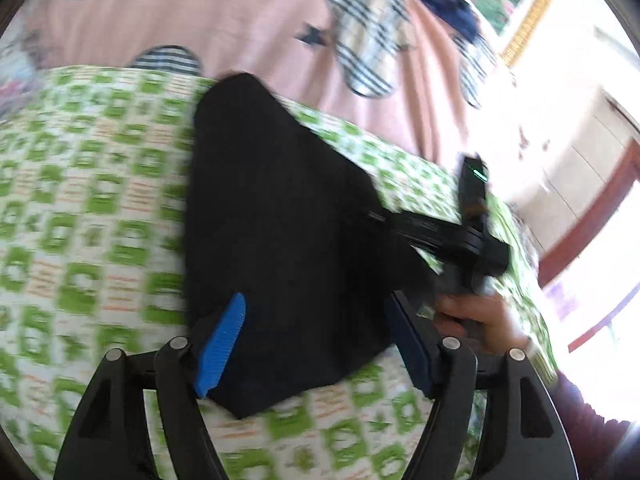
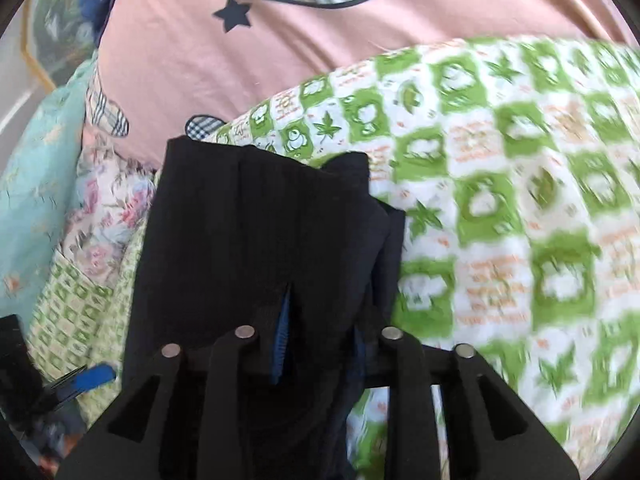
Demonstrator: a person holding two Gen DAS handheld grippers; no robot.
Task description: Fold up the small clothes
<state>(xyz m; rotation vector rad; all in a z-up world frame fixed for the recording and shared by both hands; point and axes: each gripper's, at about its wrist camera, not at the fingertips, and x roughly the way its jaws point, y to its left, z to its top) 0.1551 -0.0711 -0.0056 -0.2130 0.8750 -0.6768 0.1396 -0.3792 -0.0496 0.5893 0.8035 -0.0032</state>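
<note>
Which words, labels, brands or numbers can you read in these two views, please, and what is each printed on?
None can be read.
Green-and-white quilt: orange lettering in the white squares, too blurred to read in either view.
Black garment: no label or print visible.
Right gripper: only a small green light, with no legible marking.
Pink sheet: star and plaid patches only, no text.
</note>
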